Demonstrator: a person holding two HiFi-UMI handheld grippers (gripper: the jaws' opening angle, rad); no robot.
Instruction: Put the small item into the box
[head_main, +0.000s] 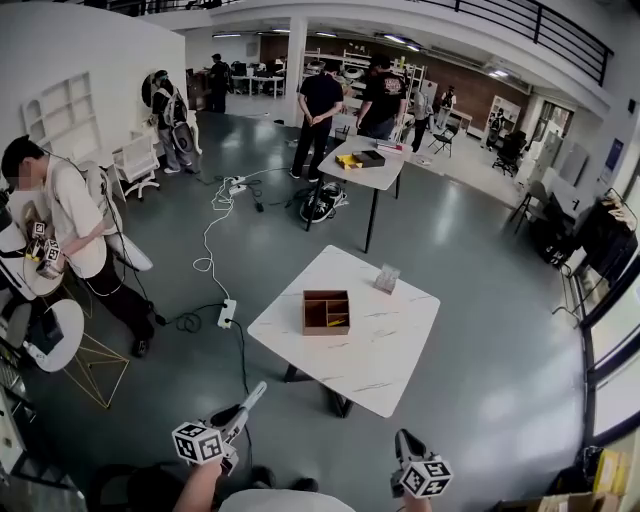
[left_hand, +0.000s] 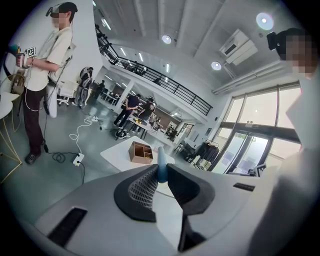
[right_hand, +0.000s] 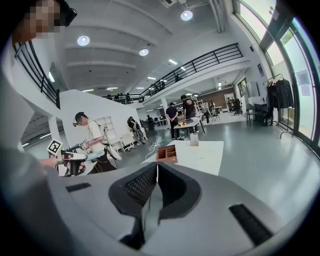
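A brown wooden box (head_main: 326, 311) with compartments sits on a white table (head_main: 380, 350) some way ahead of me; something yellow lies in one compartment. My left gripper (head_main: 256, 390) is low at the left, well short of the table. In the left gripper view its jaws (left_hand: 161, 174) are shut on a small light-blue item (left_hand: 162, 164), with the box (left_hand: 141, 151) far beyond. My right gripper (head_main: 403, 438) is low at the right. Its jaws (right_hand: 157, 172) are shut with nothing between them, and the box (right_hand: 167, 153) shows in the distance.
A small clear holder (head_main: 387, 278) stands at the table's far edge. A power strip (head_main: 227, 313) and cables lie on the floor left of the table. A person (head_main: 70, 235) stands at the left near round stools (head_main: 55, 335). More people stand at a far table (head_main: 370, 165).
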